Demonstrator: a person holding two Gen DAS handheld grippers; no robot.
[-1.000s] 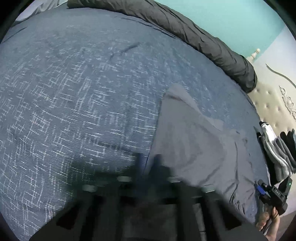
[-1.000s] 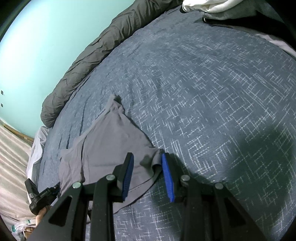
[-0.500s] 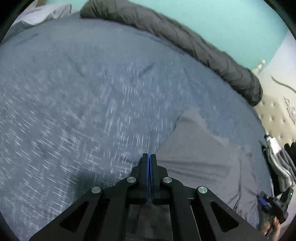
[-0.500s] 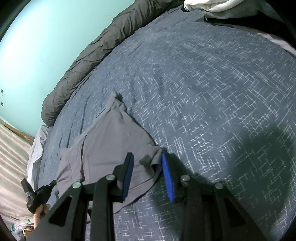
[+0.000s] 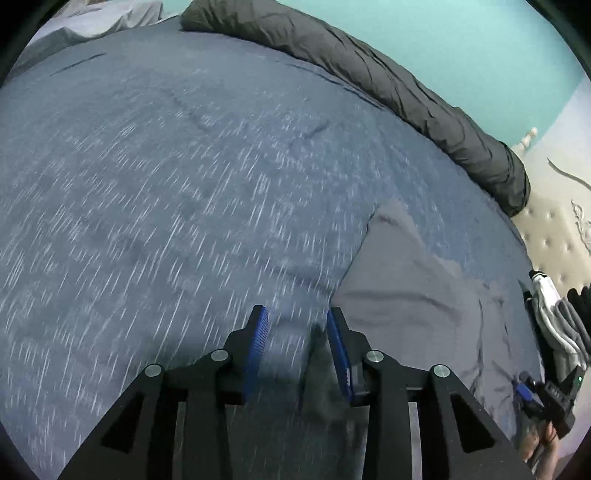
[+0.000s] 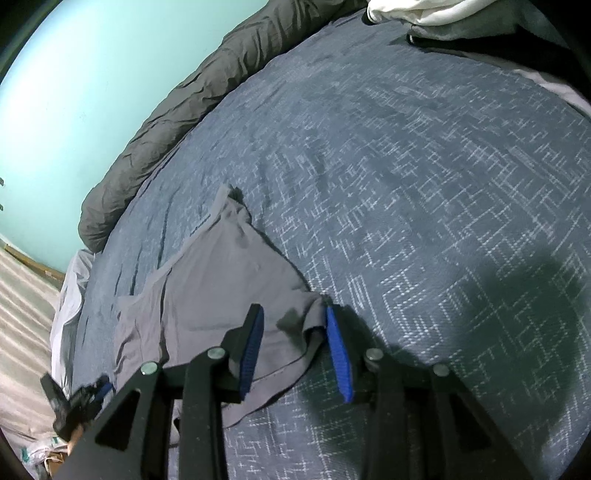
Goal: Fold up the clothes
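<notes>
Grey garment is seen spread on the blue patterned bedspread, one corner bunched between the spread blue pads of the right gripper, which is not closed on it. The left gripper is likewise held spread over the garment's edge, with nothing pinched. Beyond, a dark grey rolled duvet is laid along the turquoise wall. Piled clothes are seen at the far edge.
</notes>
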